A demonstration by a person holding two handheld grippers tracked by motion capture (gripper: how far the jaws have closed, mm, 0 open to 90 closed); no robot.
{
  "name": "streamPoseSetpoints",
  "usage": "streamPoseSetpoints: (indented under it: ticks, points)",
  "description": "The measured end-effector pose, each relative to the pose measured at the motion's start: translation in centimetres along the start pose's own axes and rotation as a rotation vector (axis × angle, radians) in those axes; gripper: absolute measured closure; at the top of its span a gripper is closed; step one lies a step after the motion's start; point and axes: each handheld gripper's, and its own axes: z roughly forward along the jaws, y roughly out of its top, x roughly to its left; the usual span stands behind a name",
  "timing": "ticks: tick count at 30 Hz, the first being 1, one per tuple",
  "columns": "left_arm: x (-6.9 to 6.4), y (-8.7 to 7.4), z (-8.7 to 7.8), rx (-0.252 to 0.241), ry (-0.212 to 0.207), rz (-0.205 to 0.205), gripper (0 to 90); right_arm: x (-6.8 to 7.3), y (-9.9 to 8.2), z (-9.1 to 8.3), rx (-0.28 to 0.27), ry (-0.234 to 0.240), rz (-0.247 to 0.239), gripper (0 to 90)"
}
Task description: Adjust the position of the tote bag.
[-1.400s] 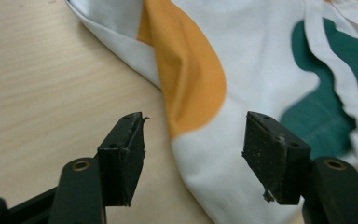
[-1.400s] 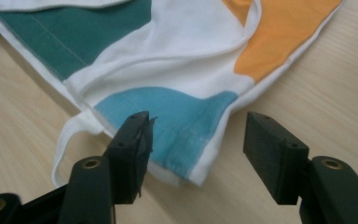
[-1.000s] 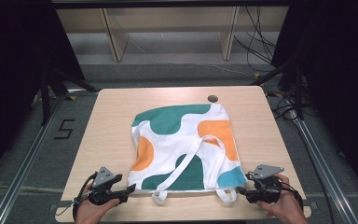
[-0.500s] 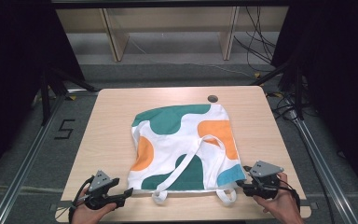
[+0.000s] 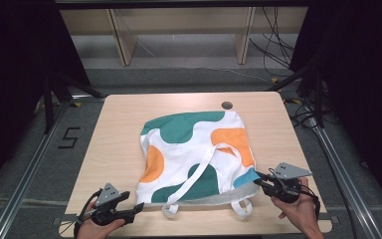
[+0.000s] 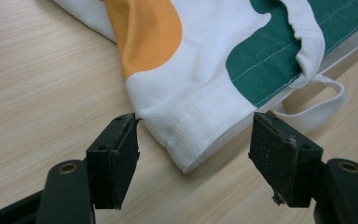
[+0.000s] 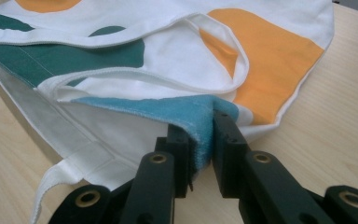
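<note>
**Right gripper pinches the bag's blue edge, left one is wide apart**

Your tote bag point(image 5: 194, 152) lies flat in the middle of the wooden table point(image 5: 119, 129), handles toward you. Your right gripper point(image 7: 203, 135) has its jaws closed on the blue edge point(image 7: 168, 112) at the bag's near right corner. Your left gripper point(image 6: 193, 149) has its jaws spread wide, one on each side of the bag's near left corner point(image 6: 182, 161), not pressing it.

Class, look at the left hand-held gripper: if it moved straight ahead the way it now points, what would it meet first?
Most likely the white bottom corner of the tote bag: it lies on the table just ahead of the left hand-held gripper, between its open jaws. Exact depth is uncertain.
</note>
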Motion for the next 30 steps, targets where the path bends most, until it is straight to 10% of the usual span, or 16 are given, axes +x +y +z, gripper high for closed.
streamPoseSetpoints:
  ticks: [18,22,29,30]
  points:
    - [-0.6,0.6,2.2,0.123,0.126,0.089,31.0,0.4,0.3,0.3,-0.011,0.035,0.029,78.8]
    - [-1.0,1.0,2.7,0.108,0.180,0.130,35.6,0.4,0.3,0.3,-0.001,0.029,0.042,78.6]
    - [-0.1,1.8,3.0,0.077,0.154,0.148,48.4,0.6,0.2,0.3,0.013,0.028,0.026,78.2]
    - [-0.2,1.7,3.4,0.058,0.149,0.100,49.8,0.8,0.3,0.3,0.003,0.041,0.059,78.3]
